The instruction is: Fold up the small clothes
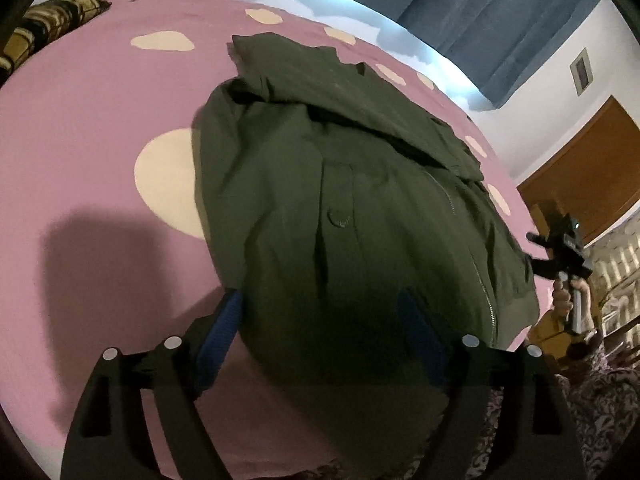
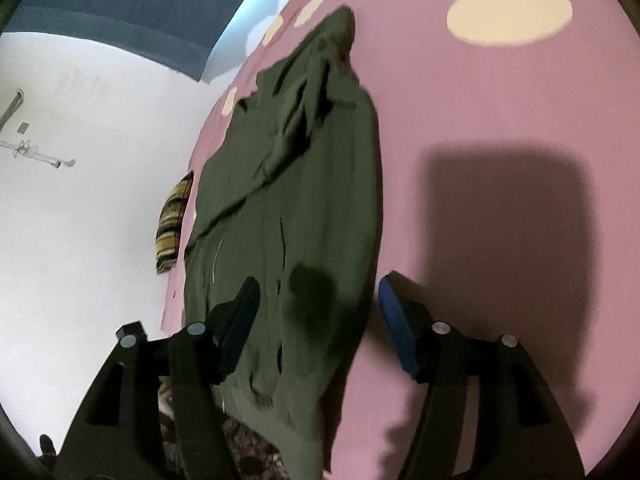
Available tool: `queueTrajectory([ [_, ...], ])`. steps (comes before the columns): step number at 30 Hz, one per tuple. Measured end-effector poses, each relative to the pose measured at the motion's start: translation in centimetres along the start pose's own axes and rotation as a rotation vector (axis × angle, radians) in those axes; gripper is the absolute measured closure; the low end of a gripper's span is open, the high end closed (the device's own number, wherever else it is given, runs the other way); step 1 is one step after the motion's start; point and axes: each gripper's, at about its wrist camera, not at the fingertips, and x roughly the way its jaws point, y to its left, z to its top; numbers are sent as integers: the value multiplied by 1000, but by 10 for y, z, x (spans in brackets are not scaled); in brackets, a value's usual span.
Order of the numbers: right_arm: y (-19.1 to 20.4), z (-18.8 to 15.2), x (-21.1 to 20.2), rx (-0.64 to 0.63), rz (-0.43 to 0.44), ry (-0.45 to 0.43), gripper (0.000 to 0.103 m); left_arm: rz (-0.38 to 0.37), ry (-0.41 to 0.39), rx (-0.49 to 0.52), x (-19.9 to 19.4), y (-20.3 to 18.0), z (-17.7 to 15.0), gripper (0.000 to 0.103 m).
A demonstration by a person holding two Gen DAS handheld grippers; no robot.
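A small dark olive jacket (image 1: pixel 340 200) with a zipper and a snap button lies partly folded on the pink bed sheet (image 1: pixel 100 120). It also shows in the right wrist view (image 2: pixel 304 200). My left gripper (image 1: pixel 320 328) is open, its blue-padded fingers (image 1: pixel 224 328) straddling the jacket's near hem. My right gripper (image 2: pixel 316 320) is open, over the jacket's other hem corner, one finger above the cloth and one over the sheet. The right gripper also shows in the left wrist view (image 1: pixel 556 252), held by a hand at the bed's right edge.
The sheet has cream oval spots (image 1: pixel 168 180). A yellow and black striped pillow (image 1: pixel 44 28) lies at the far left. Blue curtains (image 1: pixel 500 12), a white wall and a brown wooden door (image 1: pixel 580 172) stand beyond the bed. Patterned purple fabric (image 1: pixel 600 412) is at the lower right.
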Motion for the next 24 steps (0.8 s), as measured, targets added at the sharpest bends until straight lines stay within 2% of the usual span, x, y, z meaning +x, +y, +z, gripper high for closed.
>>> queueTrajectory([
  [10,5,-29,0,-62,74,92,40,-149,-1,-119,-10,16,-17,22],
  [14,7,-39,3,-66,145,141,40,-202,9,-119,-11,15,-23,22],
  [17,10,-44,6,-90,181,178,40,-208,8,-93,-12,12,-27,22],
  [24,20,-56,9,-173,214,268,39,-303,37,-127,-2,12,-22,22],
])
